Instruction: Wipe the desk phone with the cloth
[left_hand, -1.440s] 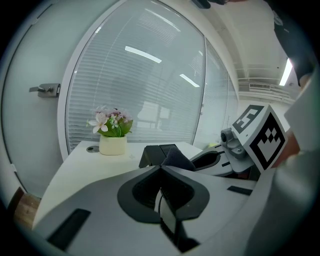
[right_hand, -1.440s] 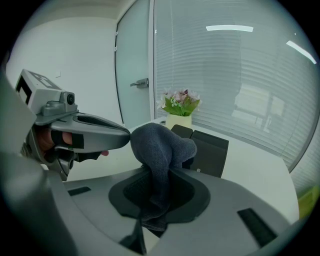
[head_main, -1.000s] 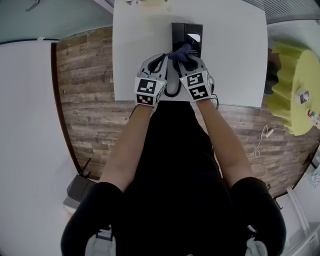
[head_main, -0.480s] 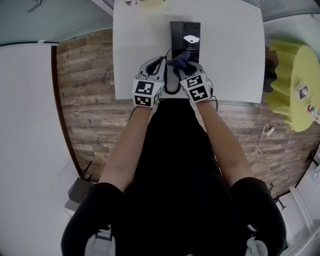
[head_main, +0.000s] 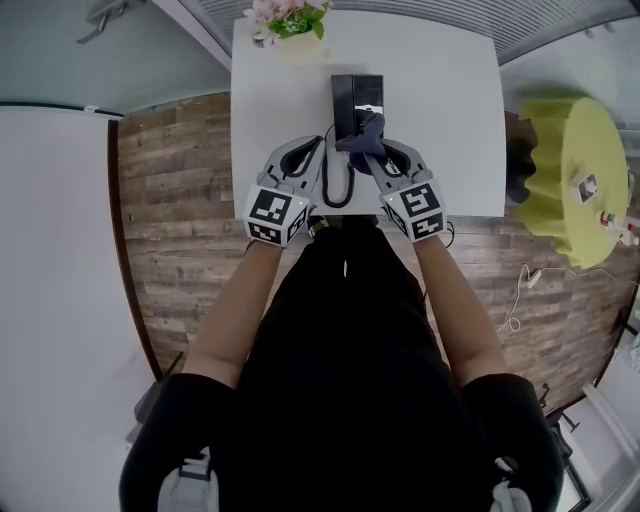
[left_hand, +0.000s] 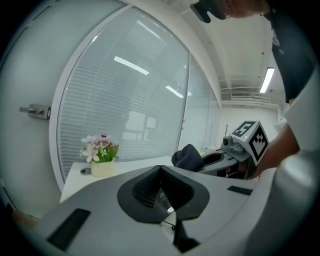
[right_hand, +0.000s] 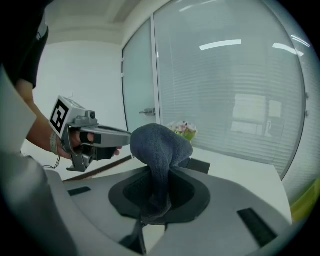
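Note:
A black desk phone (head_main: 356, 92) lies on the white table (head_main: 450, 120), and its coiled cord (head_main: 335, 186) loops toward the near edge. My right gripper (head_main: 375, 150) is shut on a dark blue cloth (head_main: 362, 132) that rests on the phone's near end. In the right gripper view the cloth (right_hand: 161, 145) bulges out of the jaws and hides the phone. My left gripper (head_main: 320, 148) sits just left of the phone beside the cord. In its own view this gripper (left_hand: 161, 172) has its jaws together, with only a thin sliver between them. The right gripper and cloth (left_hand: 189, 156) show at the right.
A pot of pink flowers (head_main: 288, 20) stands at the table's far left edge. A yellow-green round table (head_main: 575, 170) with small items is to the right. Wood floor lies left of the table. Frosted glass walls stand behind it.
The head view has shifted, so the flowers now show. The cloth has slid toward the phone's near end. The two grippers have spread a little apart.

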